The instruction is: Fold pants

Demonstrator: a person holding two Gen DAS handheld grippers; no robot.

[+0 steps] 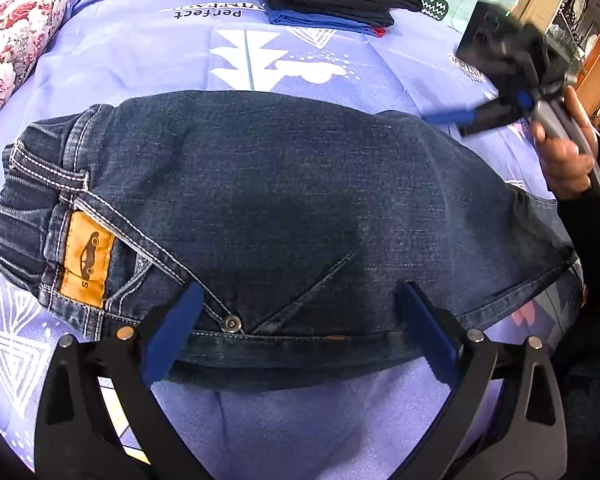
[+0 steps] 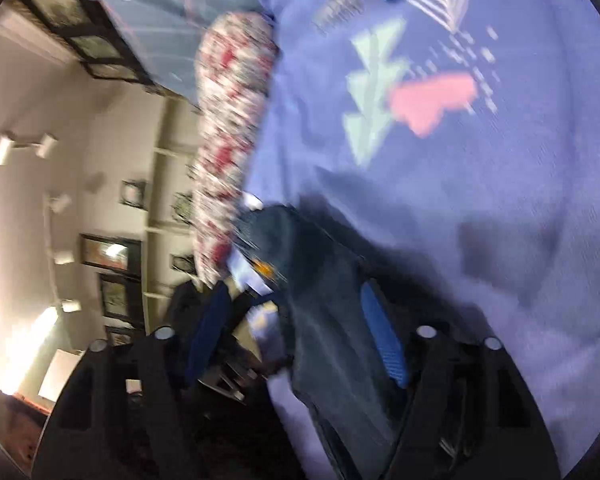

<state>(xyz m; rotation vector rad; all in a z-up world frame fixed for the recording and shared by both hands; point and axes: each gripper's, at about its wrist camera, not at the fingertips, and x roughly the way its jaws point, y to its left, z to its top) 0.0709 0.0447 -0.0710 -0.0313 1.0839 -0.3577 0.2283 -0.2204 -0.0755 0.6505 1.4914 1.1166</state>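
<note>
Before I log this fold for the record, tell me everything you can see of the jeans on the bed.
The jeans are dark blue denim with pale contrast stitching, lying folded flat on the lilac printed bedsheet. The elastic waistband sits at the left, beside an orange patch bearing a car outline. A slanted pocket seam and a metal rivet show near the front edge. The left gripper straddles that edge, jaws apart.
</note>
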